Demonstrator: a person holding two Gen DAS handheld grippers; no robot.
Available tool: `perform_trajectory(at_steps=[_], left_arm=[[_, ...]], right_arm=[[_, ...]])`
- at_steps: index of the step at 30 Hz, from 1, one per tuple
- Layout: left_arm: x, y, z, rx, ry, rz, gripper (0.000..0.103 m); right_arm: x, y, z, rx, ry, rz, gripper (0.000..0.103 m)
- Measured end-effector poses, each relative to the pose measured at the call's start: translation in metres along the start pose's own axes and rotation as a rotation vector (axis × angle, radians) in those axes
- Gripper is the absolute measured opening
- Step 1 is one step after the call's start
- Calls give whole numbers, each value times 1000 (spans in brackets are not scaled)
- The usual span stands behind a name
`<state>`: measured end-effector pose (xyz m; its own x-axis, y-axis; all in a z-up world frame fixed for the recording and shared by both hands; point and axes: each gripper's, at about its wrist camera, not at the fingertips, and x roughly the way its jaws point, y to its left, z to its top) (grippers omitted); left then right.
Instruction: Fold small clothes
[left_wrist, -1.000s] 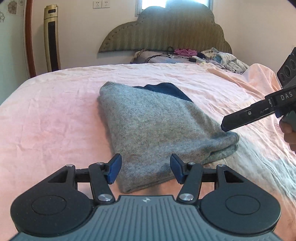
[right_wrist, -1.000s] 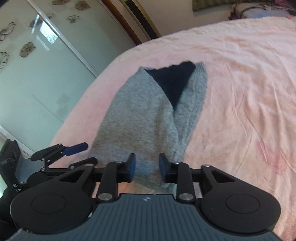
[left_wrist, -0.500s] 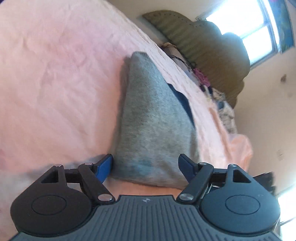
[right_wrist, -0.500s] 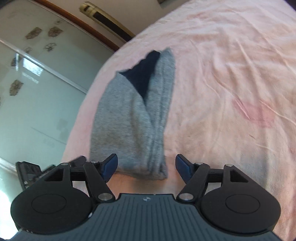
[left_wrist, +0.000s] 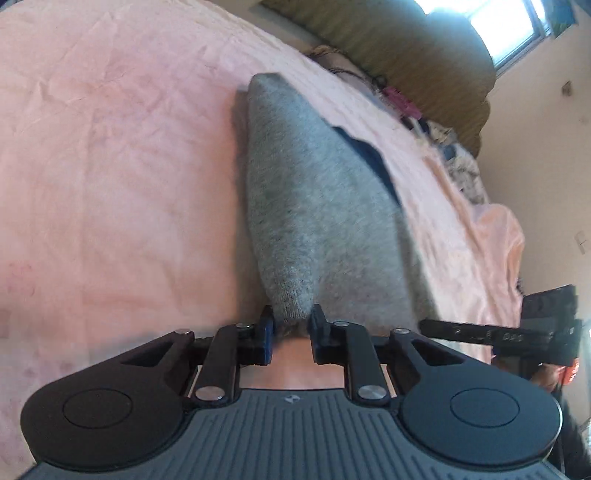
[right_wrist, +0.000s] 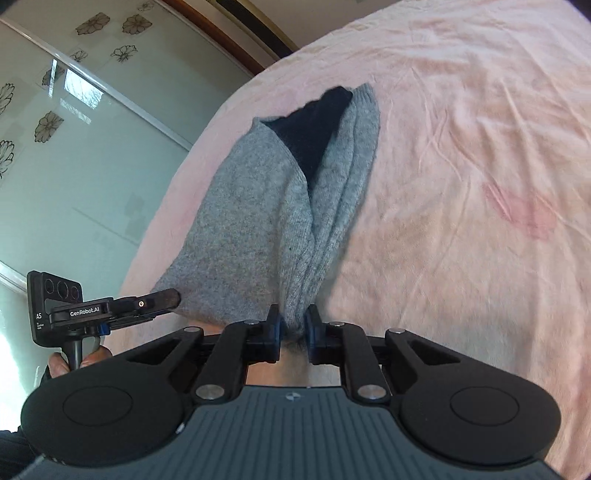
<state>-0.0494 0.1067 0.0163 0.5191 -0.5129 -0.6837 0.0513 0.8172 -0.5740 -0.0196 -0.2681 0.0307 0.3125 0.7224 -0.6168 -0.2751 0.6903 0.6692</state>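
Observation:
A folded grey knit sweater (left_wrist: 317, 214) with a dark navy inner layer lies on the pink bedsheet (left_wrist: 110, 166). My left gripper (left_wrist: 292, 325) is shut on the sweater's near left corner. My right gripper (right_wrist: 294, 326) is shut on the sweater's (right_wrist: 255, 221) near right corner, where several folded layers bunch between the fingers. The navy layer (right_wrist: 314, 129) shows at the far end. Each gripper shows in the other's view: the right (left_wrist: 480, 334) at the sweater's right edge, the left (right_wrist: 147, 304) at its left edge.
A padded olive headboard (left_wrist: 406, 48) with pillows and loose clothes (left_wrist: 458, 166) stands at the bed's far end. A frosted sliding door with flower patterns (right_wrist: 74, 147) lies beyond the bed's left side. The pink sheet (right_wrist: 480, 184) stretches wide to the right.
Both grippers were open around the sweater's near edge half a second ago. Both have closed on its near corners, and the fabric is pinched and pulled into a bunch.

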Motion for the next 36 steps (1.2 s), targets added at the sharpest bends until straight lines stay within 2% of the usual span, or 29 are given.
perform_trajectory(at_steps=[2,3,4,5,6,7,9,12,16,18,20,21,23,24,26,28,29,30,31,33,36], left_arm=[[-6,-2,-1,4,-1,-25,22],[-11,-4,0,13,-1,-22,28],[-17,-5,-1,23,-19,-26,42],[-23,-6,1,33,-49,-34,55],[-28,-7,5,38,-84,-38,75],[-33,-7,7,36,-135,-44,84],[-30,-7,22,25,-175,-44,84],[-6,-14,47,31,-194,-16,84],[33,-14,73,42,-143,50,84],[49,-22,78,88,-125,82,84],[56,-31,76,147,-120,117,84],[57,-34,73,175,-120,132,84],[61,-35,69,202,-113,139,84],[63,-32,66,195,-101,134,84],[65,-34,58,251,-139,140,86],[65,-39,51,312,-154,175,86],[63,-40,49,309,-151,180,86],[59,-39,48,297,-144,178,86],[52,-38,46,282,-136,170,87],[39,-31,38,243,-131,141,87],[27,-21,24,135,-127,40,86]], right_arm=[[4,-8,-6,34,-3,1,27],[0,-11,-7,67,-23,20,33],[-4,-12,-6,82,-41,38,47],[-10,-12,-3,83,-77,50,56],[-17,-10,1,81,-115,57,73],[-22,-10,7,80,-145,63,79],[-25,-16,29,95,-188,60,79],[-8,-27,70,127,-217,23,79],[37,-39,122,188,-197,-7,79],[64,-36,141,185,-172,-47,78],[83,-27,147,153,-153,-93,61],[91,-22,148,118,-131,-113,25],[93,-11,143,11,-141,-153,23],[90,-14,141,-4,-148,-152,21],[83,-41,139,96,-162,-94,17],[80,-54,134,148,-182,-33,17],[80,-48,131,121,-191,-48,19],[78,-42,129,103,-195,-71,23],[74,-36,127,97,-196,-87,35],[58,-24,118,82,-201,-122,46],[40,-17,94,77,-151,-64,47]])
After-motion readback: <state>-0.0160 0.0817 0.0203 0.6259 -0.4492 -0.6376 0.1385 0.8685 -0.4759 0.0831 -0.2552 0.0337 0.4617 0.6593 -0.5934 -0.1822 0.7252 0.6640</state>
